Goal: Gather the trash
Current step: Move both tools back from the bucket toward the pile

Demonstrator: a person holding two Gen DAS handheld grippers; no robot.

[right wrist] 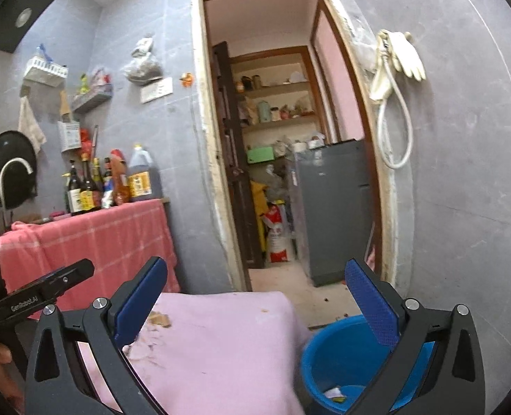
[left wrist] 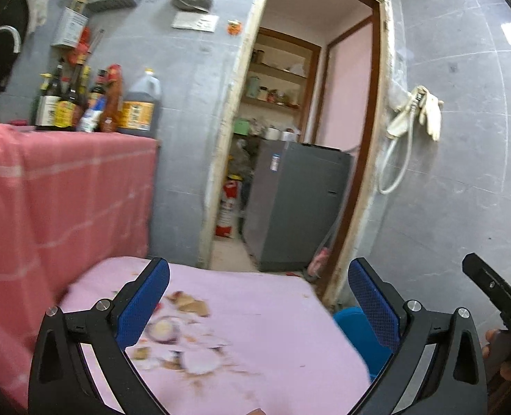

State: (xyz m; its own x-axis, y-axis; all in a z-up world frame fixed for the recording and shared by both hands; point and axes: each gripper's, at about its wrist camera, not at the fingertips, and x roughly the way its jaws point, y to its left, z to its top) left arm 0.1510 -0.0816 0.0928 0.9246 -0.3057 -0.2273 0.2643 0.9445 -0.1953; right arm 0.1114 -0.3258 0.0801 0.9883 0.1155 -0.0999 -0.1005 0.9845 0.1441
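Onion peels and scraps [left wrist: 186, 339] lie scattered on a small table with a pink cloth [left wrist: 272, 311]. My left gripper [left wrist: 259, 297] is open and empty, held above the scraps. A blue bucket [right wrist: 338, 356] stands on the floor right of the table, with a few bits of trash at its bottom [right wrist: 335, 394]. My right gripper [right wrist: 255, 301] is open and empty, above the table's right part [right wrist: 228, 346] and the bucket. The peels show at the left in the right wrist view [right wrist: 151, 335]. The bucket's edge shows in the left wrist view [left wrist: 355, 328].
A counter under a red checked cloth [left wrist: 65, 190] stands at the left with several sauce bottles [left wrist: 93, 103]. An open doorway [right wrist: 283, 173] leads to a pantry with a grey fridge [right wrist: 335, 207] and shelves. Gloves and a hose [right wrist: 393, 69] hang on the right wall.
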